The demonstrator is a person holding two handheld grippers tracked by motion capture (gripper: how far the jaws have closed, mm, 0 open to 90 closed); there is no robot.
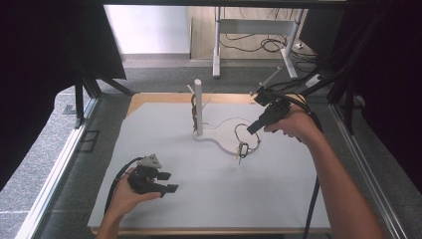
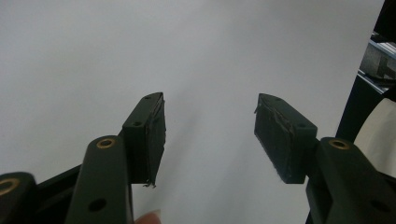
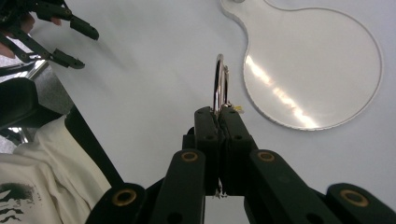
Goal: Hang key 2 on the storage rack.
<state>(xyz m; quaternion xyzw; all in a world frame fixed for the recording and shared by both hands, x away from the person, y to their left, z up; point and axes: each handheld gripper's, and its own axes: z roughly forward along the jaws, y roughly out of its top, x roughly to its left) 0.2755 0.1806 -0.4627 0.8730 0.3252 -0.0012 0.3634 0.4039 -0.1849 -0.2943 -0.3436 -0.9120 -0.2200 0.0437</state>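
A white post (image 1: 198, 107) stands upright on a clear round-ended base plate (image 1: 222, 138) at the middle of the white mat. My right gripper (image 1: 250, 129) hovers over the plate's right end, shut on a thin metal ring (image 1: 241, 133). A small dark tag (image 1: 243, 149) hangs from the ring down to the mat. The right gripper view has the ring (image 3: 219, 84) edge-on, sticking up out of the closed jaws (image 3: 219, 114), with the plate (image 3: 317, 70) to its right. My left gripper (image 1: 169, 181) rests low at the front left, open, with nothing between its pads (image 2: 154, 135).
A dark loop (image 1: 193, 105) hangs against the post's left side. Thin rods (image 1: 271, 77) stick up behind my right hand. The mat (image 1: 209, 199) ends at a wooden table edge in front. Black frame struts (image 1: 79, 99) and curtains flank both sides.
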